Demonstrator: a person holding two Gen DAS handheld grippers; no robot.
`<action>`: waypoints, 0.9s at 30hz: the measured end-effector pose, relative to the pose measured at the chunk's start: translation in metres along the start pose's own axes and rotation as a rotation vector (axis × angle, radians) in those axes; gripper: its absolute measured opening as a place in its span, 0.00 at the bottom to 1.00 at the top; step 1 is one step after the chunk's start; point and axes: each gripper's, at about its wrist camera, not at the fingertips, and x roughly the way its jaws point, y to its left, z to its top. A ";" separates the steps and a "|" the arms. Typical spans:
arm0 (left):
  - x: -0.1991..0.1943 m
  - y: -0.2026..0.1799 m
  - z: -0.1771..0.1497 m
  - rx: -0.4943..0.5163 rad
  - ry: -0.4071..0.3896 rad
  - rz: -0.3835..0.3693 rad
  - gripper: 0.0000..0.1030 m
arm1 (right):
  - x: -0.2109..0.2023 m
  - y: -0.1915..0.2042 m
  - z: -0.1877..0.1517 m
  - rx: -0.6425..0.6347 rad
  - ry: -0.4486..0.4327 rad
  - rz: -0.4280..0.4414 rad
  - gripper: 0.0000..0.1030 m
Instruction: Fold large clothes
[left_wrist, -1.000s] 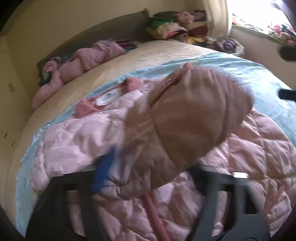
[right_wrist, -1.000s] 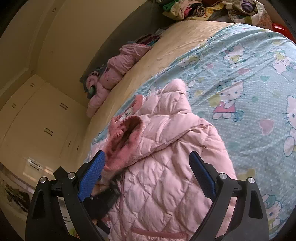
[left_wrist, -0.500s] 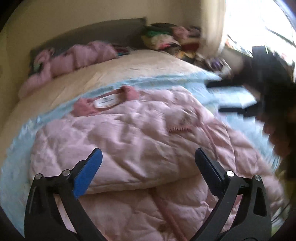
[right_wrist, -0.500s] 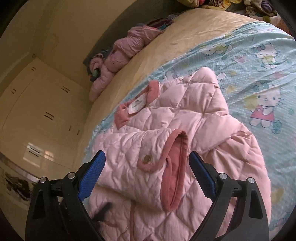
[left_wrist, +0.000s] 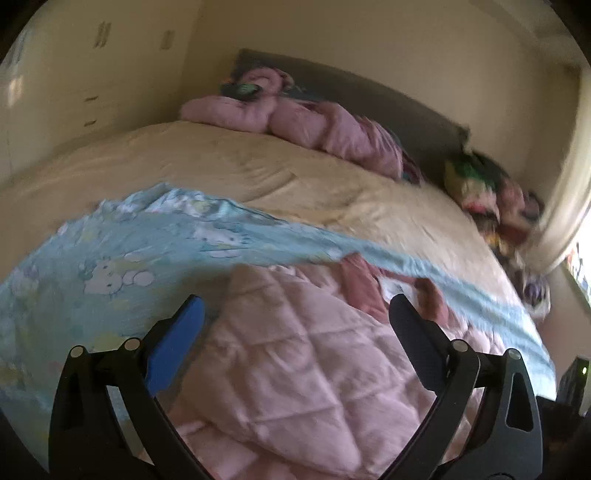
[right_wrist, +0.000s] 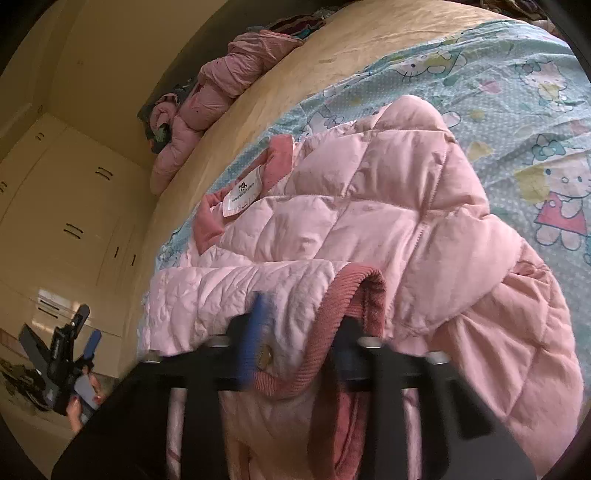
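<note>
A pink quilted jacket (right_wrist: 369, 221) lies on the bed, collar and white label (right_wrist: 242, 194) towards the headboard. One sleeve is folded across its front. My right gripper (right_wrist: 299, 343) is closing on that sleeve's ribbed dark-pink cuff (right_wrist: 332, 325), which sits pinched between the jaws. In the left wrist view my left gripper (left_wrist: 295, 306) stands wide open above the jacket (left_wrist: 295, 362) near its left edge, with nothing held. The right wrist view also shows the left gripper (right_wrist: 88, 325) in a hand, off the bed's left side.
The jacket rests on a light-blue cartoon-print sheet (left_wrist: 129, 251) over a beige cover (left_wrist: 221, 166). Pink bundled clothes (left_wrist: 295, 118) lie along the dark headboard. A mixed heap of clothes (left_wrist: 487, 192) fills the far right corner. Cream wardrobes (right_wrist: 74, 203) stand left of the bed.
The left gripper let go of the sleeve, which now lies across the jacket, and swung left while rolling. The right gripper came down to the cuff and its jaws closed on it.
</note>
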 end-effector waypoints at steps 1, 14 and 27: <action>0.002 0.007 0.000 -0.014 0.002 -0.004 0.91 | -0.002 0.001 0.001 -0.004 -0.020 -0.003 0.09; 0.024 0.011 0.003 0.035 0.042 -0.032 0.91 | -0.039 0.083 0.056 -0.297 -0.272 -0.044 0.06; 0.054 -0.032 -0.024 0.188 0.146 -0.075 0.91 | -0.005 0.056 0.061 -0.265 -0.257 -0.143 0.06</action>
